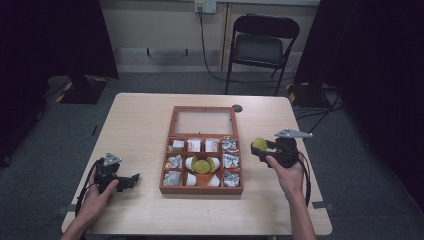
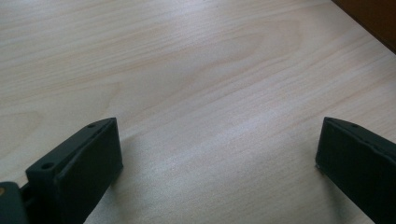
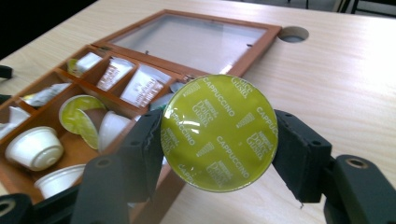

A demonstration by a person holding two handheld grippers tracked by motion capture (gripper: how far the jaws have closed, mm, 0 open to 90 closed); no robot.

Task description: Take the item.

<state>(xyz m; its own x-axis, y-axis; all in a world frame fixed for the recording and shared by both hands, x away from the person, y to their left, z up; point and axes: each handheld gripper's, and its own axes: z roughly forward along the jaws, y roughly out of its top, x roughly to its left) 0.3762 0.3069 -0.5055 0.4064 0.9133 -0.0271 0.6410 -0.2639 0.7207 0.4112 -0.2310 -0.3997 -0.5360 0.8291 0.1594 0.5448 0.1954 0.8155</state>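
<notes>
A coffee capsule (image 3: pixel 218 133) with a green foil lid printed "Cappuccino" is clamped between the jaws of the right gripper (image 1: pixel 270 148), held above the table (image 1: pixel 140 125) just right of the wooden box (image 1: pixel 166 165). More capsules (image 1: pixel 201 165) lie in the box's middle compartments, apparently flanked by sachets (image 1: pixel 230 161). The left gripper (image 2: pixel 219 163) is rested near the table's left edge, its jaws spread wide over bare wood.

A white coffee capsule (image 3: pixel 219 133) with a shiny yellow-green lid printed "CAPPUCCINO" is being held clear of the bench, lid tilted toward the camera.
</notes>
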